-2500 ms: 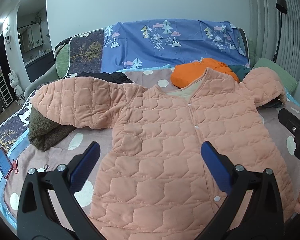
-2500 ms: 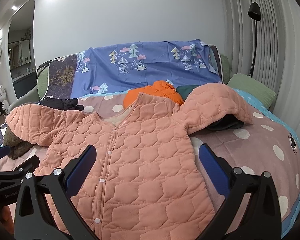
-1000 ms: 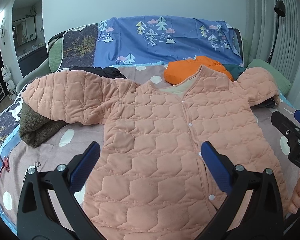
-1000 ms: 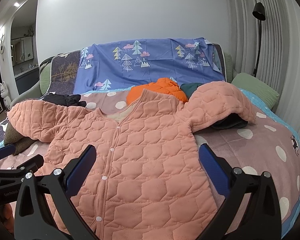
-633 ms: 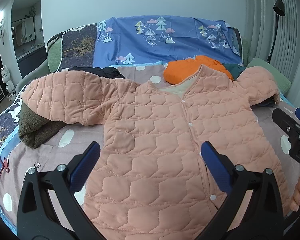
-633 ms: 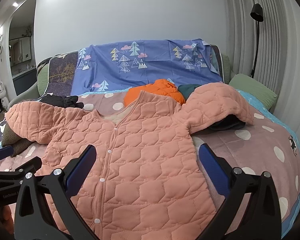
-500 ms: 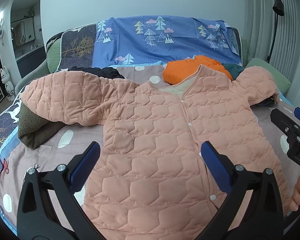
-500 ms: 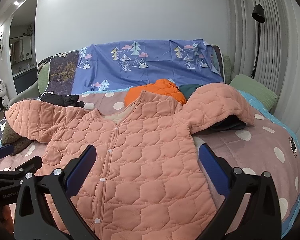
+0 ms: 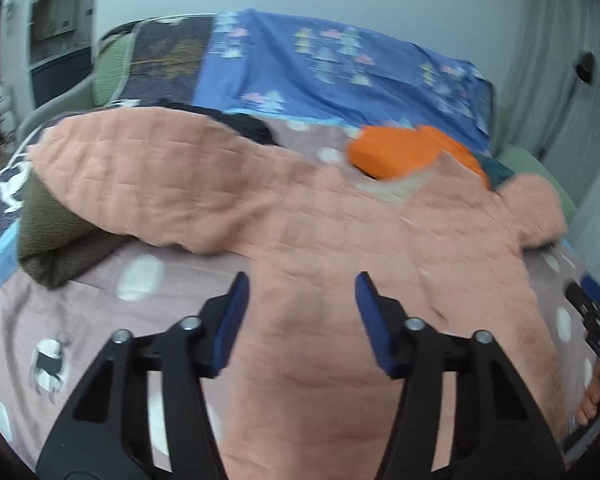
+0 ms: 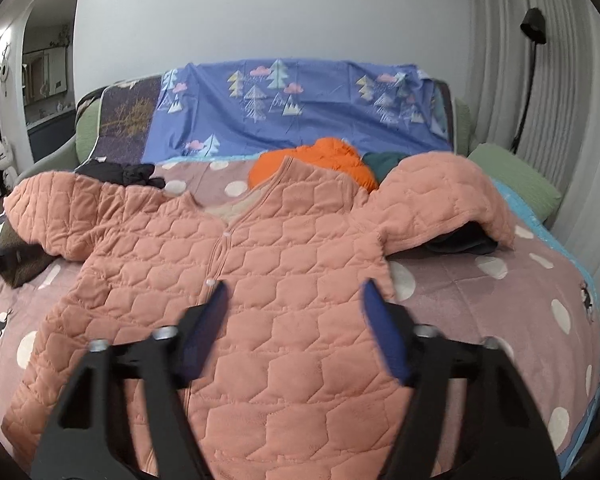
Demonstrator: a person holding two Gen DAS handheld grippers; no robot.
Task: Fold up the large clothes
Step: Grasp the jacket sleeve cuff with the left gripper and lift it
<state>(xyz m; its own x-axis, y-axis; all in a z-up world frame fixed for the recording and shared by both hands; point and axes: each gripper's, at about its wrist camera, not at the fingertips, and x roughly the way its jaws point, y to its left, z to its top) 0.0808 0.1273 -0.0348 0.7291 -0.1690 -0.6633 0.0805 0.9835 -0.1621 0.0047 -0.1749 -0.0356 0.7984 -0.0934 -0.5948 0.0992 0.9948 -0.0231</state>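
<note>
A bed (image 10: 480,288) carries a pink quilted coat (image 10: 284,280), spread flat and buttoned, its long axis running from 6 to 12 o'clock, collar far. The hem lies directly under both tongs. Left tongs (image 9: 298,316) and right tongs (image 10: 294,320) are half spread and closing, pinching nothing. No legible writing.
</note>
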